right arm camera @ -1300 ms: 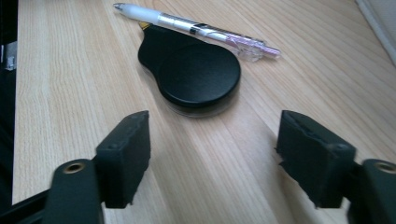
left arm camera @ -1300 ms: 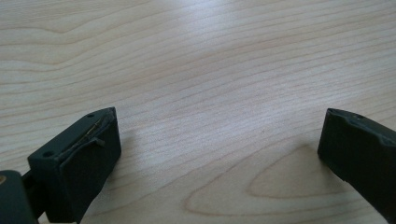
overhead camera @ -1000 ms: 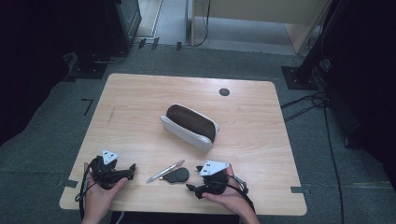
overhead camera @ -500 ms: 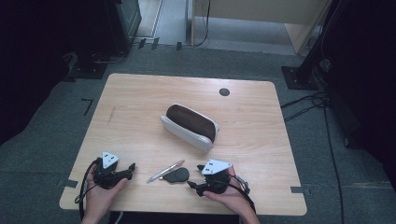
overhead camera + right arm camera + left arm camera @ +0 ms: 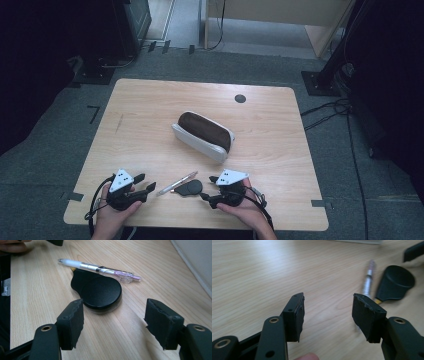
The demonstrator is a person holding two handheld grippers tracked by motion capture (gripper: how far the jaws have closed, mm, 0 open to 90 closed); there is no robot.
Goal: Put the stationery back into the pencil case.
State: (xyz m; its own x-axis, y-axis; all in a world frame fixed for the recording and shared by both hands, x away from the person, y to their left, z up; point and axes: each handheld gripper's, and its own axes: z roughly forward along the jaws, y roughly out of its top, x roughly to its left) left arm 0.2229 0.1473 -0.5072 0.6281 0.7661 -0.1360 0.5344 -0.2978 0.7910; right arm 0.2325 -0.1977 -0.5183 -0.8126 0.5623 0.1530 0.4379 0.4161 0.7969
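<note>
One pen (image 5: pixel 100 269) is lying near the table (image 5: pixel 150 115) front edge, touching one black round-headed object (image 5: pixel 101 293); no writing is legible. One case (image 5: pixel 202 136) is sitting mid-table. Left gripper (image 5: pixel 327 313) is narrowing, holding nothing; right gripper (image 5: pixel 113 323) is gaping partway, empty.

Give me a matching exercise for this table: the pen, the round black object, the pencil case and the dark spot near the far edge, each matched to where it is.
Things:
1. pen
2. round black object
3. pencil case
4. dark spot

Places:
A. middle of the table
B. near the table's far edge
C. nearest the right hand-held gripper
D. lying slantwise, nearest the left hand-held gripper

Pairs: 1-D, 2-C, 3-A, 4-B
</note>
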